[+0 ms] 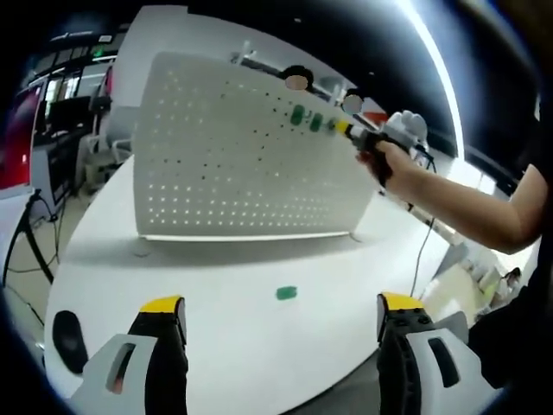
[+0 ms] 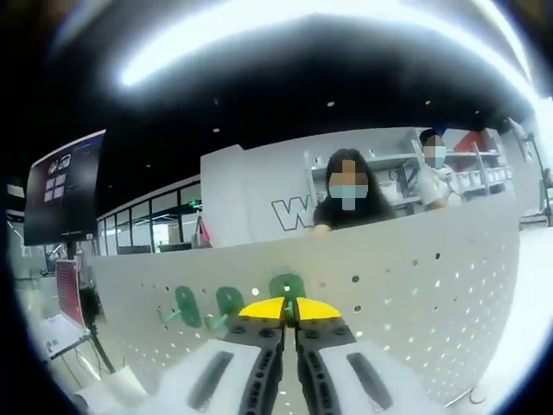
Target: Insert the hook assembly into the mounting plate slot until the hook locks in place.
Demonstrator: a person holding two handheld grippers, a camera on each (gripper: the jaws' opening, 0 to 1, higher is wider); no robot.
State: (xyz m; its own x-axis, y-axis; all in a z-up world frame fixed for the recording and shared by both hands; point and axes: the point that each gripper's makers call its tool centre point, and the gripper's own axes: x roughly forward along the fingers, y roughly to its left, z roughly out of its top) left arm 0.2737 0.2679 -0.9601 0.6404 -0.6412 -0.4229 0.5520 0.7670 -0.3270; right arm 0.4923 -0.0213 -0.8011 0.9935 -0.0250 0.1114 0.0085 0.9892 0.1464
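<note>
A white perforated mounting plate stands upright on the round white table. Two green hooks hang on its upper part. A third green hook sits against the plate, and my right gripper is shut on it, yellow tips nearly touching. In the left gripper view, the right gripper reaches the plate from the right, held by a hand, beside the hung hooks. One loose green hook lies on the table in front of the plate. My left gripper hovers open above the table's near edge.
A black oval object lies at the table's left edge. Two people sit behind the plate. Desks, screens and cables stand off the table to the left. A cable hangs past the table's right side.
</note>
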